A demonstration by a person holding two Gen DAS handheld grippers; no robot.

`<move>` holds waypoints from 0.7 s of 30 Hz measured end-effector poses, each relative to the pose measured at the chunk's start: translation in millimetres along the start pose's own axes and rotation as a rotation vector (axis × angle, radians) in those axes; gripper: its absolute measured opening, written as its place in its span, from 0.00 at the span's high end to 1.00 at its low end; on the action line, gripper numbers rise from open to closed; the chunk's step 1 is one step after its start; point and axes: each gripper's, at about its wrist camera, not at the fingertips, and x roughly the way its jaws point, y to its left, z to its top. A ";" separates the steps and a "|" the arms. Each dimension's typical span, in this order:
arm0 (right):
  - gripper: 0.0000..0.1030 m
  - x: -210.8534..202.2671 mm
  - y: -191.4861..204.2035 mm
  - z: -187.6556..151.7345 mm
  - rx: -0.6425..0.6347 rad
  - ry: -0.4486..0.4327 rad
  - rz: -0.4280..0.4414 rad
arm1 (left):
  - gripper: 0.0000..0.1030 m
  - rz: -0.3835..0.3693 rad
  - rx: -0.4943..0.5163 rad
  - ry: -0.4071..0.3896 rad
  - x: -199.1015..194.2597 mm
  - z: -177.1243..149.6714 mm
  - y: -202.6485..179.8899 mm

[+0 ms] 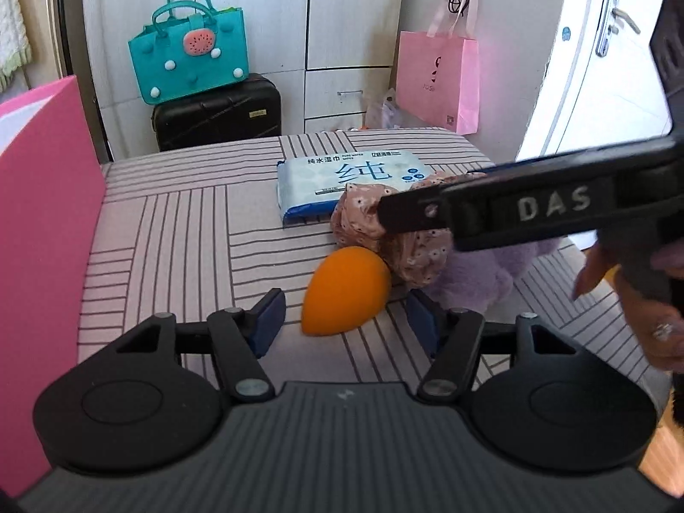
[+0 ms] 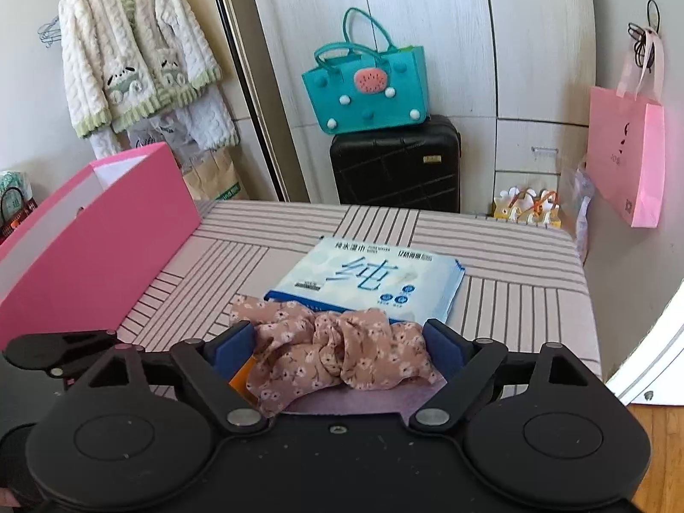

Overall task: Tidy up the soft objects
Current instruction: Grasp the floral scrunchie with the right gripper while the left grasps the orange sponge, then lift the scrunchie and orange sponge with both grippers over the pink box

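Orange egg-shaped sponge (image 1: 346, 293) lying on the striped table (image 1: 171, 231), between the blue pads of the left gripper (image 1: 344, 320), pads apart on either side and not pressing it. Just behind, touching the sponge's far side: floral scrunchie (image 1: 410, 252), bunched over a purple plush (image 1: 474, 273). Beyond those, a wet-wipes pack (image 1: 342, 179) flat on the table. Right gripper (image 2: 337, 344) spread wide around the scrunchie (image 2: 333, 350), pads flanking the fabric at both ends; contact on the right pad too close to call, no squeeze visible. Seen from the left wrist only: the right gripper's side with "DAS" lettering, crossing over the scrunchie, and a hand (image 1: 641, 299) on its handle; also most of the sponge and the plush's fluffy body. Seen from the right wrist only: a sliver of orange under the left pad, a fleecy cardigan (image 2: 137, 51) hanging on the wall, and the pink box (image 2: 98, 248) open-topped at the table's left. In both: teal bag (image 2: 367, 81) on a black suitcase (image 2: 397, 162).
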 end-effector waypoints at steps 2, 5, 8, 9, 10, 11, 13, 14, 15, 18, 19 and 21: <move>0.13 3.6 0.5 -1.2 -0.006 0.005 -0.004 | 0.45 -0.009 -0.016 0.002 1.9 0.3 2.3; 0.12 7.3 4.2 -4.1 -0.042 0.007 -0.017 | 0.47 0.005 -0.010 0.013 7.6 -0.3 2.7; 0.12 8.1 7.8 -6.9 -0.071 -0.004 -0.030 | 0.57 0.010 -0.013 0.003 5.0 -1.4 3.2; 0.12 7.5 7.7 -7.4 -0.070 -0.009 -0.029 | 0.60 -0.007 -0.023 0.003 4.6 -1.6 4.4; 0.12 7.1 6.8 -7.5 -0.064 -0.011 -0.029 | 0.61 -0.020 -0.031 0.004 4.5 -2.0 5.3; 0.13 6.9 6.2 -7.3 -0.063 -0.013 -0.028 | 0.62 -0.019 -0.033 0.002 4.2 -2.6 5.5; 0.22 6.2 7.3 -8.8 -0.081 -0.016 -0.055 | 0.64 -0.018 -0.039 -0.008 3.7 -4.2 6.7; 0.28 6.0 9.5 -10.1 -0.103 -0.015 -0.079 | 0.65 -0.025 -0.056 -0.011 3.0 -4.8 8.4; 0.35 5.6 11.8 -11.3 -0.126 -0.015 -0.099 | 0.65 -0.030 -0.065 -0.013 3.1 -4.7 10.0; 0.54 3.0 18.1 -16.3 -0.201 -0.011 -0.134 | 0.65 -0.030 -0.068 -0.018 0.8 -7.4 11.3; 0.59 2.0 20.7 -17.5 -0.231 -0.010 -0.147 | 0.65 -0.030 -0.068 -0.018 0.3 -8.2 11.7; 0.72 0.0 22.5 -18.4 -0.255 -0.010 -0.168 | 0.65 -0.037 -0.069 -0.012 -0.9 -8.9 11.4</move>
